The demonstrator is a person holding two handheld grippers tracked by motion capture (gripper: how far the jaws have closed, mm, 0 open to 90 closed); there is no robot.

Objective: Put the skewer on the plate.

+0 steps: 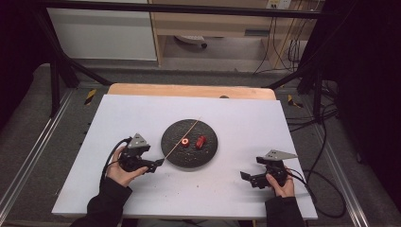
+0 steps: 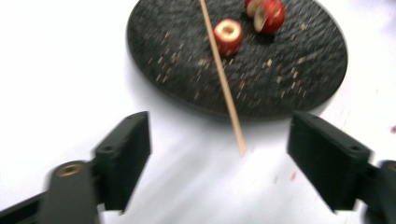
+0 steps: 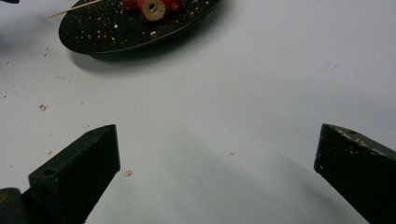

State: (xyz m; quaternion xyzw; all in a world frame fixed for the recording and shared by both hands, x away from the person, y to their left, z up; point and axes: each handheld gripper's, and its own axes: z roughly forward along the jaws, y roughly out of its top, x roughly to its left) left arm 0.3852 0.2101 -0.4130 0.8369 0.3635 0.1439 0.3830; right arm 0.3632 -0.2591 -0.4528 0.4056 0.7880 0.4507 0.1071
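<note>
Both tools spread: left tool (image 2: 219,154) nr skewer (image 2: 222,77) w/ cored red fruit (image 2: 228,36) on black plate (image 2: 187,88).

In the left gripper view the dark plate (image 2: 187,79) is blurred and cut by the top edge, as is the far red fruit piece (image 2: 268,14), while the skewer (image 2: 223,79) is cropped above.

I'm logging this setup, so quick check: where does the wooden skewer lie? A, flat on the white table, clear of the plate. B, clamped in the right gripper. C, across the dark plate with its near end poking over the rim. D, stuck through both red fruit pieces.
C: the wooden skewer runs across the dark plate, its near end past the rim.
</note>
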